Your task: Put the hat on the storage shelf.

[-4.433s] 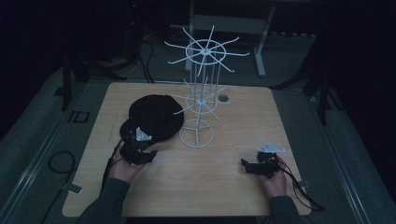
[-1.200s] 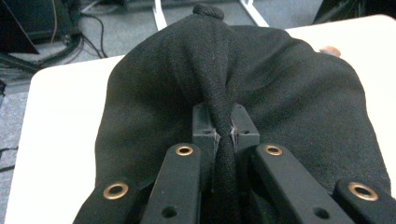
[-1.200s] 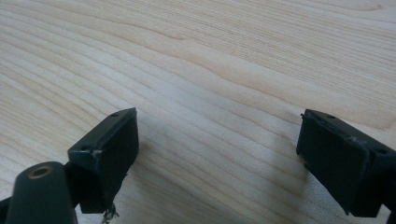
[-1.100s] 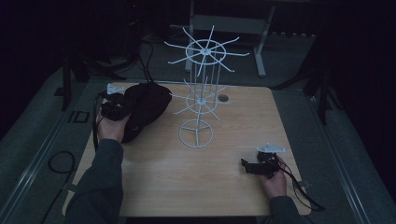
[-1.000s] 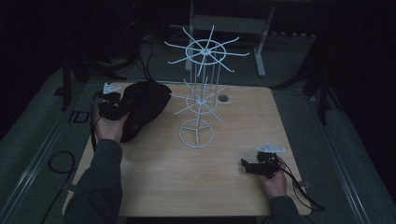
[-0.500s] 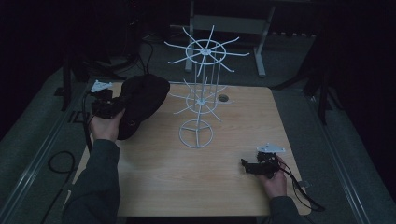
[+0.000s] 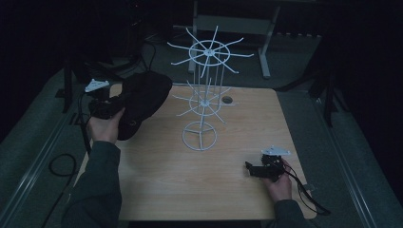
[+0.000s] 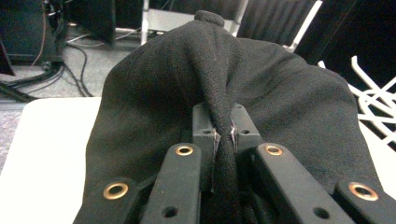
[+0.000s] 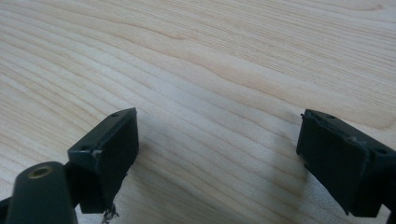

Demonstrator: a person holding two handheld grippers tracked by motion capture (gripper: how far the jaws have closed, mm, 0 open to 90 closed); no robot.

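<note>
1. Left gripper (image 8: 223, 135): your jaws are clamped on a pinched fold of the black cap (image 8: 224, 88).
2. Black cap (image 7: 142, 97): at upper left of the high view, off the table (image 7: 190, 190) since a few seconds ago and carried up over its far left corner; judged the carry toward the white wire rack (image 7: 205, 95).
3. Right gripper (image 9: 219, 149): your jaws stand apart, nothing between, over bare wood; lower right in the high view (image 7: 259, 170), unmoved.
4. Rack: its spokes reach toward the cap, so approach from above.
5. Open room: bare wood between both hands; the cap overhangs the left edge.
</note>
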